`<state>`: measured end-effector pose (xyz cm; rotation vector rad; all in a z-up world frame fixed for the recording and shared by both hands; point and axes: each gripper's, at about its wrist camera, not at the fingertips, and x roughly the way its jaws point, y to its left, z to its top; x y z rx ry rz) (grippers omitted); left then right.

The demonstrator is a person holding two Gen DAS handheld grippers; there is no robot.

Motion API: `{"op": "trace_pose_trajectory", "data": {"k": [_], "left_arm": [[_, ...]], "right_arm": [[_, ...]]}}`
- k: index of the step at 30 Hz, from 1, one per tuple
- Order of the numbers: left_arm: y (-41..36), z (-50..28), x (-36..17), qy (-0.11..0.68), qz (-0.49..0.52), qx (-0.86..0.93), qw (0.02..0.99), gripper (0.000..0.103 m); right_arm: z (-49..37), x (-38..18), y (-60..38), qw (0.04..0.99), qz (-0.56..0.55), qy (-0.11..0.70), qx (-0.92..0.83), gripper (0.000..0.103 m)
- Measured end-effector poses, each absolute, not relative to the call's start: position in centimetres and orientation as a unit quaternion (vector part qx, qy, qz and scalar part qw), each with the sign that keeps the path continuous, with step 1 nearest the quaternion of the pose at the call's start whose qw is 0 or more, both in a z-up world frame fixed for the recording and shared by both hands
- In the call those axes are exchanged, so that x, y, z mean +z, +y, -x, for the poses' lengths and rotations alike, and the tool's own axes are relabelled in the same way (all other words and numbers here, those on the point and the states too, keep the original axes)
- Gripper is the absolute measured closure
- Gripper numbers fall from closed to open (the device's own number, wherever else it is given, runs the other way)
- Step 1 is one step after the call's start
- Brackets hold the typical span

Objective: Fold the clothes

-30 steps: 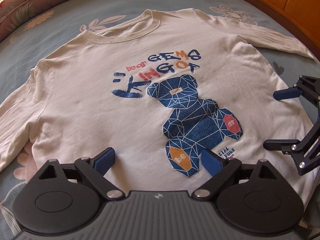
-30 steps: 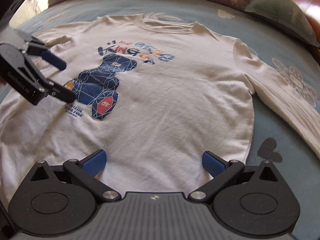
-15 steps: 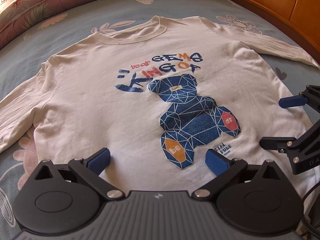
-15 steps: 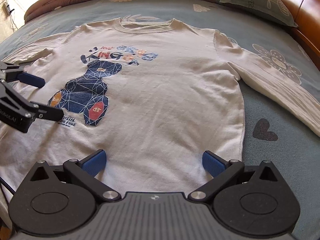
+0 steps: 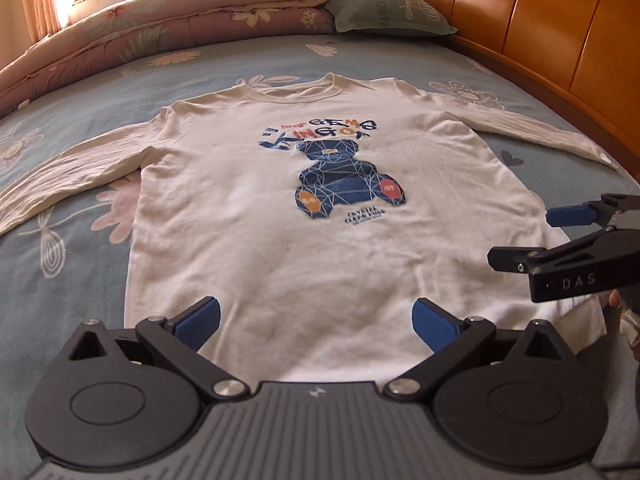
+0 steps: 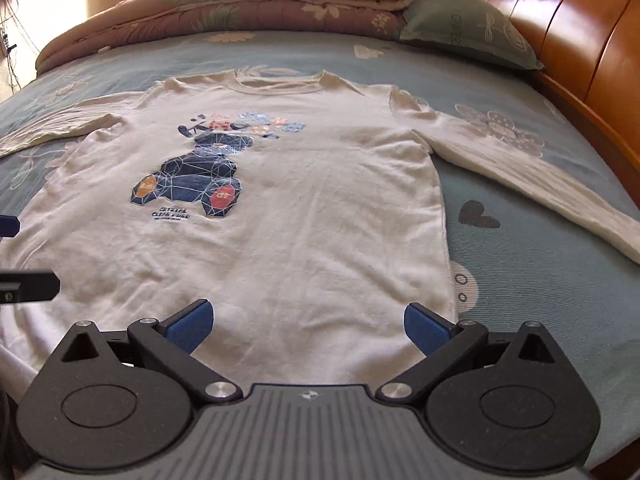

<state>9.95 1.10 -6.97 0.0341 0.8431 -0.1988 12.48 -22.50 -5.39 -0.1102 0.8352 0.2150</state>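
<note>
We see a white shirt (image 5: 320, 240) lying flat mid-frame on the bed (image 5: 80, 120); our left gripper (image 5: 316, 320) and right gripper (image 6: 306, 320) gape wide at the bottom, holding nothing.

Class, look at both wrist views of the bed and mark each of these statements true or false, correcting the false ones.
1. The white shirt lies flat, print side up, on the blue bedsheet. True.
2. Both sleeves are folded across the chest. False: they are spread out to the sides.
3. The left gripper is clamped on the hem. False: its jaws stand open, holding nothing.
4. A green pillow lies by the wooden headboard. True.
5. The right gripper is open. True.
</note>
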Motion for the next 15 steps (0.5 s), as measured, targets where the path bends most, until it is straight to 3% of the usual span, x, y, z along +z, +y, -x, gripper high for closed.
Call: {"op": "trace_pose_trajectory", "data": {"k": [5,15], "left_arm": [[1.0,-9.2,-9.7,0.435,-0.004,-0.052,0.899,0.002],[0.9,-6.9,-10.1,0.419,-0.001,-0.035,0.907,0.001]], "right_arm": [[-11.8,-7.0,-22.3,0.890,0.030,0.441,0.112,0.000],[-10.2,-8.0,-22.4,0.911,0.039,0.393,0.118,0.000]]}}
